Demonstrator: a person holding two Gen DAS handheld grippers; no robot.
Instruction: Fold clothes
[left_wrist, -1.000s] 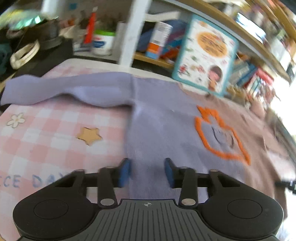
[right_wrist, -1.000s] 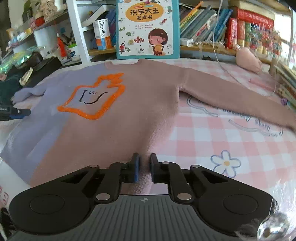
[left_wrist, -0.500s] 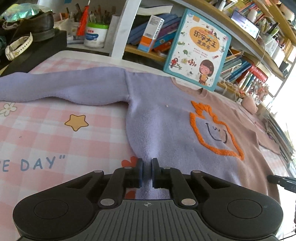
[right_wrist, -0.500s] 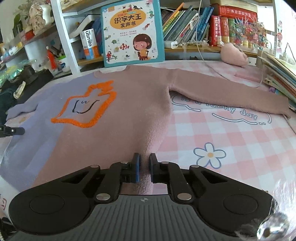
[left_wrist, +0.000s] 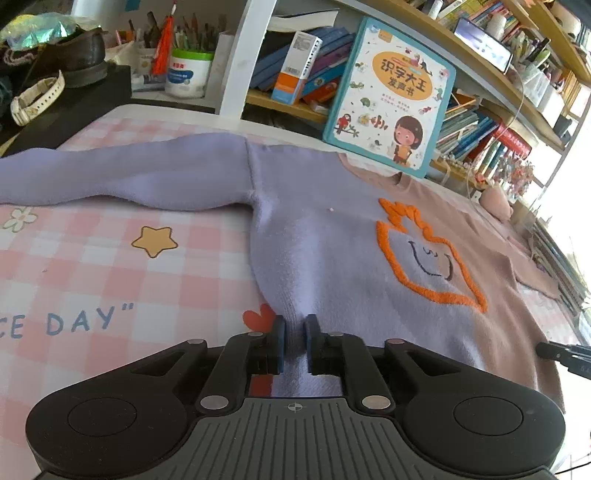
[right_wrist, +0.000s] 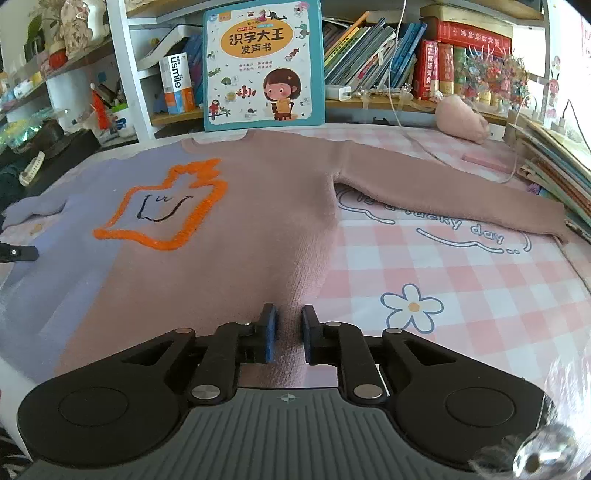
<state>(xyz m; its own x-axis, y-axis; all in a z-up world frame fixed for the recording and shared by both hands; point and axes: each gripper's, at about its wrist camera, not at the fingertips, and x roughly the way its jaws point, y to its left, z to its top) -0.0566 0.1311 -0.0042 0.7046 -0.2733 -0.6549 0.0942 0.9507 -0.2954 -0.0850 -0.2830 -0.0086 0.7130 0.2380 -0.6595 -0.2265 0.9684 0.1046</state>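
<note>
Left wrist: my left gripper (left_wrist: 294, 341), spread a second ago, now pinches the hem of the sweater (left_wrist: 332, 236) (lilac half). Right wrist: my right gripper (right_wrist: 288, 338) stays clamped on the pink hem; the sweater lies flat on the checked cloth (right_wrist: 461, 280), both corners held for folding.

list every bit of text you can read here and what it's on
"识字大王 发声书": book cover
"usmile": white box on the shelf
"CE DAY"": sheet, cut off at the left edge
"lucky day ..": sheet, beyond the brown sleeve
Book spines and tub label: too blurred
</note>
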